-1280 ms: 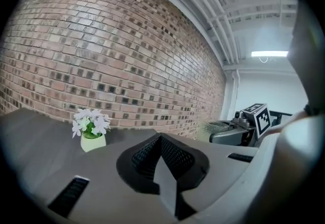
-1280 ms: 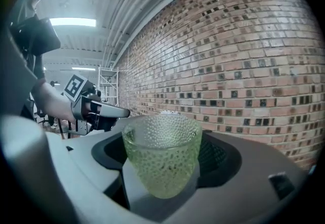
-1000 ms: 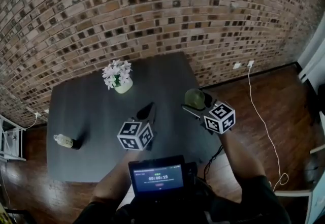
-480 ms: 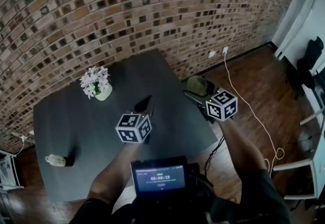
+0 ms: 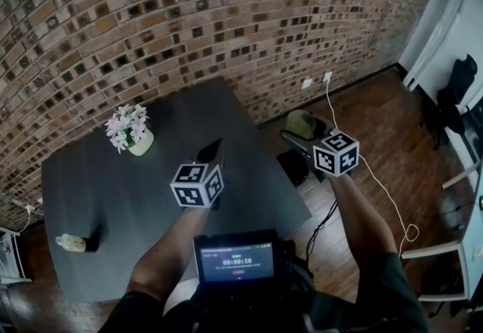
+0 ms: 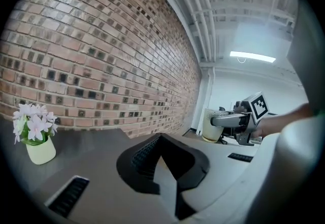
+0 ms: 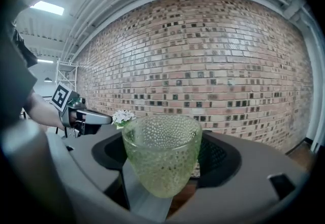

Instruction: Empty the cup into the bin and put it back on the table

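A pale green, bumpy glass cup (image 7: 162,154) stands upright between the jaws of my right gripper (image 5: 299,135), which is shut on it. What is inside the cup cannot be made out. In the head view the cup (image 5: 300,122) hangs past the right edge of the dark table (image 5: 151,195), over the wooden floor. Below it on the floor is a dark boxy thing (image 5: 290,167). My left gripper (image 5: 212,151) hovers over the table's middle, jaws together and empty. The left gripper view shows the cup (image 6: 212,125) to its right.
A small pot of white flowers (image 5: 130,132) stands at the table's far side and a small bottle (image 5: 73,243) lies near its left edge. A white cable (image 5: 355,158) runs across the floor from a wall socket (image 5: 307,83). White furniture stands at the right.
Both grippers have moved right. The cup went from above the table's right edge to out over the floor. The head view has swung right, so the table sits further left.
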A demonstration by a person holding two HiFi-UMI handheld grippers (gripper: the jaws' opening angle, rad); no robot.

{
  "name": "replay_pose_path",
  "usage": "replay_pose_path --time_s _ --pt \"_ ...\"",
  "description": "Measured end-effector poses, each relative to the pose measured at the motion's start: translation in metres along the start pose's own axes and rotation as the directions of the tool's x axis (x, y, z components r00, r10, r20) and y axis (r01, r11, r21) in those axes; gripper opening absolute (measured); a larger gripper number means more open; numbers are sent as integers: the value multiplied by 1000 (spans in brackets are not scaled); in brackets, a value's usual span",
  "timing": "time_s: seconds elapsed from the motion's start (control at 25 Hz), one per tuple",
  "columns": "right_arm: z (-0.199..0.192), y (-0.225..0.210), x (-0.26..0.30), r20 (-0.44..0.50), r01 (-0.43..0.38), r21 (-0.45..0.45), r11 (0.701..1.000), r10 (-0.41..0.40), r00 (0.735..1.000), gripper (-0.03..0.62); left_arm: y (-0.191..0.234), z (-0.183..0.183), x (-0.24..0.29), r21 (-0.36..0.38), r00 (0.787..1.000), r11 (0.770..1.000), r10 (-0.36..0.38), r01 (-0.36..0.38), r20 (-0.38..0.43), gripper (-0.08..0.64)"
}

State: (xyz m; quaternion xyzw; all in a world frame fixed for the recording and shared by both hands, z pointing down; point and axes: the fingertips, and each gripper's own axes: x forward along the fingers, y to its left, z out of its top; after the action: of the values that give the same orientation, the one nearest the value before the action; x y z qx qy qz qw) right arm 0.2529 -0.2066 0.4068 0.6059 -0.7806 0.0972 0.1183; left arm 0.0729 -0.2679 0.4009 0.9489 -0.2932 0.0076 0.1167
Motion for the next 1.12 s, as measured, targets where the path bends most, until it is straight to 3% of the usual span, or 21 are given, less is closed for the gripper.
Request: replay_pose_path --time_s 0.68,0.84,1.12 --pt "-16 -145 -8 -33 -33 -20 999 33 999 394 -59 -7 107 17 996 996 90 -90 -11 3" --pt "-17 -170 -11 -47 -31 -41 999 29 998 394 -69 -5 122 -24 995 995 97 -97 8 3" --pt "-20 -211 -13 -110 -4 -174 985 -15 994 394 -87 -8 144 27 993 993 115 -115 5 3"
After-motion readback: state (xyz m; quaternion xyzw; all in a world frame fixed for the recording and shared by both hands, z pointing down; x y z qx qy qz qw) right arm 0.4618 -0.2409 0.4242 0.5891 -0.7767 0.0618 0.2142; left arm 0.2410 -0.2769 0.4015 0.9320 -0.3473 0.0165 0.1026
